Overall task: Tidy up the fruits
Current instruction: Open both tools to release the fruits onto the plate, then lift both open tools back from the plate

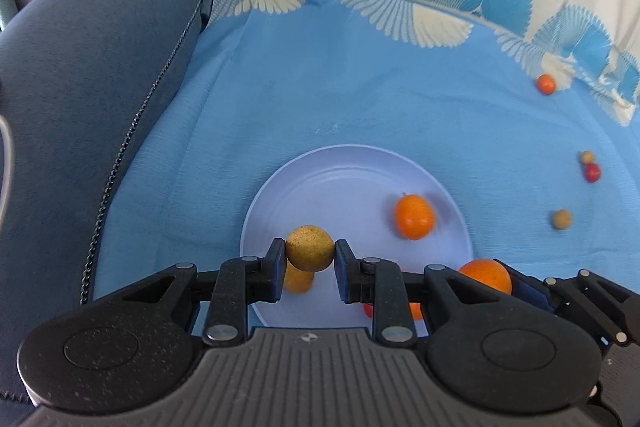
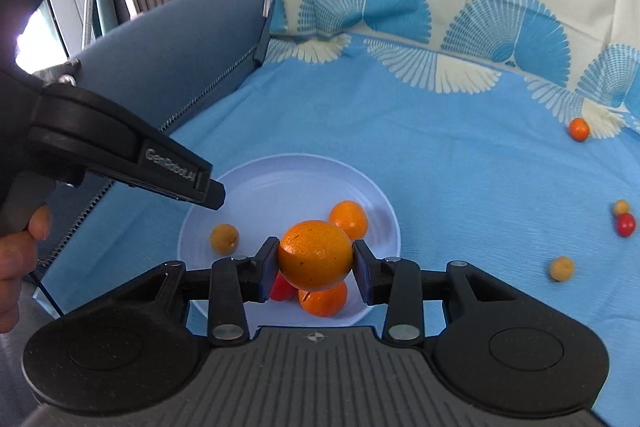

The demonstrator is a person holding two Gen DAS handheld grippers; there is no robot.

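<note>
Now both hands over plate point(image 2: 384, 227), ready for drop. Left gripper point(image 1: 310, 254) clamped on yellow fruit point(image 1: 310, 247); right gripper point(image 2: 315, 259) clamped on orange point(image 2: 315, 254). Four fruits loose near cloth's right edge.

Only one bit of writing to read, pale letters looking like "GenRobot.AI", a little blurry, printed along the side of the black left gripper point(image 2: 208, 193) in the right wrist view.
</note>
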